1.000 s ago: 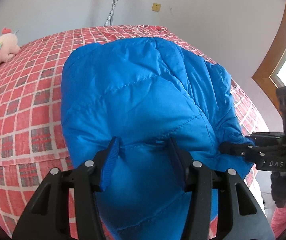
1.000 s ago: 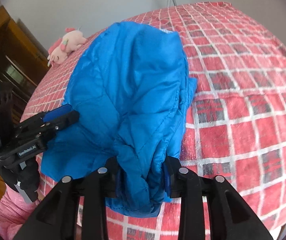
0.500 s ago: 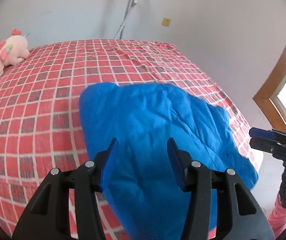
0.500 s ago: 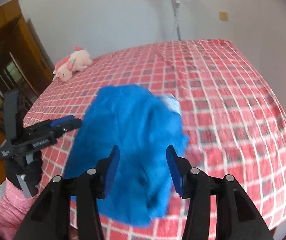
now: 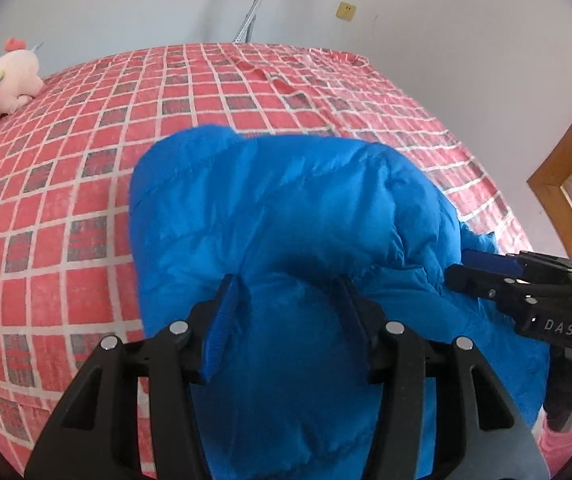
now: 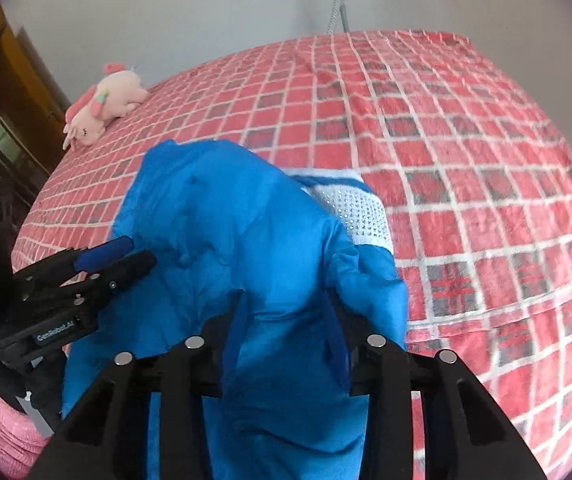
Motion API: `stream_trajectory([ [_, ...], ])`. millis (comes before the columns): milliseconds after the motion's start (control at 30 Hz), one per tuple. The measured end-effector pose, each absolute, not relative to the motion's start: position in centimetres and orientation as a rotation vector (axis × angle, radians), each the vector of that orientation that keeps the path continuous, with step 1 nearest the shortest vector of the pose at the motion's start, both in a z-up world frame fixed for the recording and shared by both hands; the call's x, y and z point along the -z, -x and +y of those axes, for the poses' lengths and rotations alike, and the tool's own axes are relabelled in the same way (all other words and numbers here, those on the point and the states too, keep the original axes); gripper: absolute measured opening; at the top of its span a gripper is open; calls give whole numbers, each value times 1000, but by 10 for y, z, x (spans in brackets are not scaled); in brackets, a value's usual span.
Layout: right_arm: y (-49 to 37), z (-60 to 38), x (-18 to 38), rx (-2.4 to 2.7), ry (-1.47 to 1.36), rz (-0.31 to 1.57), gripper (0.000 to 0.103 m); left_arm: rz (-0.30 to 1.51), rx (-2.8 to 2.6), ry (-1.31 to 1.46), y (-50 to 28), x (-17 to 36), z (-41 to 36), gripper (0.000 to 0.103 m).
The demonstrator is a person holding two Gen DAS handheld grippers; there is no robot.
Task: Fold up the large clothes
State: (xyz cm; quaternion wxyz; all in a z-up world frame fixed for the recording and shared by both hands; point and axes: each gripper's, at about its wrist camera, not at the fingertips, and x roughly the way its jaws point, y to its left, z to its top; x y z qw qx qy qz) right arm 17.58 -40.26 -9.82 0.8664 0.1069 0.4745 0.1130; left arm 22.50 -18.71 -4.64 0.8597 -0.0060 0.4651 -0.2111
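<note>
The left gripper [image 5: 286, 304] sat at six o'clock in its own wrist view, its blue pads [image 5: 222, 320] part spread with a bunched ridge of the bright blue quilted puffer jacket [image 5: 270, 216] rising between them; the padding filled the gap and seemed to press both pads, so it read as a pinch on the near hem. The right gripper [image 6: 286, 320] showed the same at six o'clock in its view, jaws closing on a fold of the same jacket that bulged between its pads [image 6: 234, 340]. Each gripper appeared in the other's view, the right one at three o'clock [image 5: 497, 276], the left one at nine o'clock [image 6: 102, 264], so both stood side by side along the near edge, neither clearly nearer.

From there the jacket lay toward twelve o'clock, its long axis running away from the person across the red checked bedspread [image 5: 66, 200], a white knitted patch [image 6: 357, 212] showing at one o'clock in the right view. The fold probably had to travel that way. Farther off a pink plush toy [image 6: 102, 100] rested near the pale wall [image 5: 126, 0].
</note>
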Motion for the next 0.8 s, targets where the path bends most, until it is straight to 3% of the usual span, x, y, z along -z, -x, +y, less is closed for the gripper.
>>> stream_trajectory([
  [233,-166,-404,95,-240,-233,957,38,961,406,-8,-218,38,-186,49],
  [500,-97,-391,51,-313,-138,879,40,828,429,16,-136,2,-159,49],
  [800,-71,-382,77,-285,-65,913,38,832,430,-19,-103,30,-166,50],
])
